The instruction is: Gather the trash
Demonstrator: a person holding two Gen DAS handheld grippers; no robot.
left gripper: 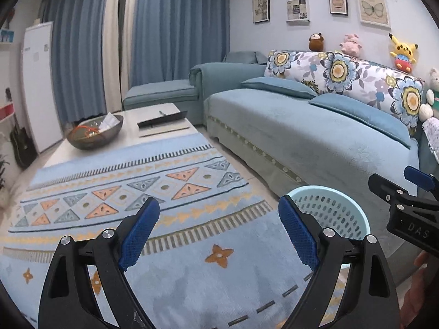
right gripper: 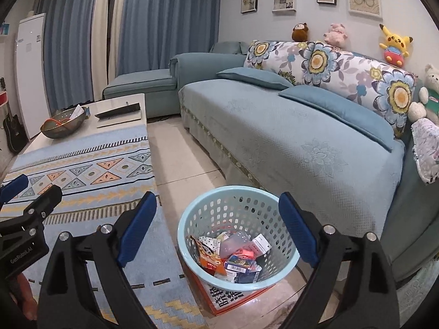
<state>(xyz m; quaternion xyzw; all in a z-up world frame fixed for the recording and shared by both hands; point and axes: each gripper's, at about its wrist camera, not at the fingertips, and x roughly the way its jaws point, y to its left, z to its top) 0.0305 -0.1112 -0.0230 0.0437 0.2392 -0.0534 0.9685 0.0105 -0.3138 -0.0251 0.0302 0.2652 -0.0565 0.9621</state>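
A light blue perforated basket (right gripper: 236, 235) stands on the floor beside the sofa, on a red and white printed sheet (right gripper: 233, 298). It holds several wrappers, small boxes and a clear plastic piece (right gripper: 236, 255). My right gripper (right gripper: 218, 229) is open and empty, above and just short of the basket. My left gripper (left gripper: 219, 231) is open and empty over the patterned cloth, with the basket (left gripper: 332, 213) to its right. The right gripper (left gripper: 411, 200) shows at the right edge of the left wrist view. The left gripper (right gripper: 24, 205) shows at the left edge of the right wrist view.
A patterned blue cloth (left gripper: 137, 192) covers the near part of a white coffee table (right gripper: 115, 104). On the table are a dark bowl (left gripper: 96, 134) with papers and a black tray (left gripper: 162, 119). A blue sofa (right gripper: 288, 126) runs along the right.
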